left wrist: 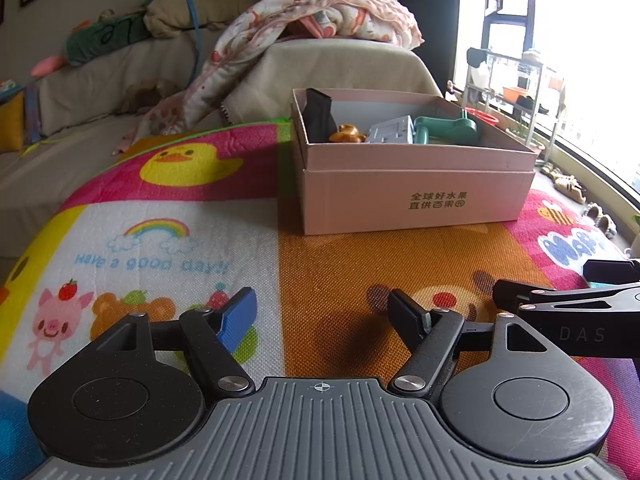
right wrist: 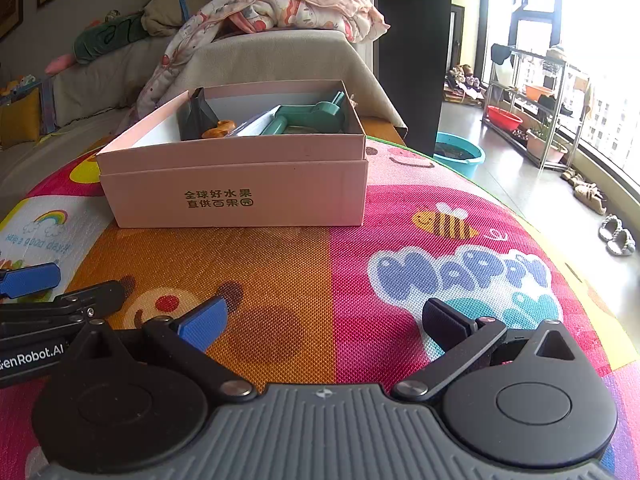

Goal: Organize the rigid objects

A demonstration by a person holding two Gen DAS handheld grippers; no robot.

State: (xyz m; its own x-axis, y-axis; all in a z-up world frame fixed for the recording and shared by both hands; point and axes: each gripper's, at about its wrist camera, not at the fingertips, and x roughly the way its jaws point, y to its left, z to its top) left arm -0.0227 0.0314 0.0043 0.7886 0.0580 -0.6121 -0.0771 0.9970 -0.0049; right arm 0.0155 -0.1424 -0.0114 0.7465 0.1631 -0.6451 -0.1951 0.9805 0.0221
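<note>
Nearest to my cameras, the left gripper (left wrist: 322, 314) hangs low over the cartoon play mat (left wrist: 328, 264), its fingers spread wide with nothing between them. Alongside it at three o'clock, the right gripper (right wrist: 325, 322) sits just as released and just as empty above the orange and pink panels; each tool shows at the edge of the other's view. Farther out at twelve o'clock from my left camera, and at eleven from my right, the pink cardboard box (left wrist: 416, 196) stands on the mat, well apart from both tools, green printed characters on its near wall. Inside it lie the gathered pieces: a black object (left wrist: 318, 114) upright in the far-left corner, a small orange-brown figure (left wrist: 347, 133) beside it, a grey-blue block (left wrist: 390, 130), and a teal handled tool (left wrist: 448, 128) toward the right. Beyond the box, a draped sofa (left wrist: 340, 64) carries a floral quilt (left wrist: 320, 12).
</note>
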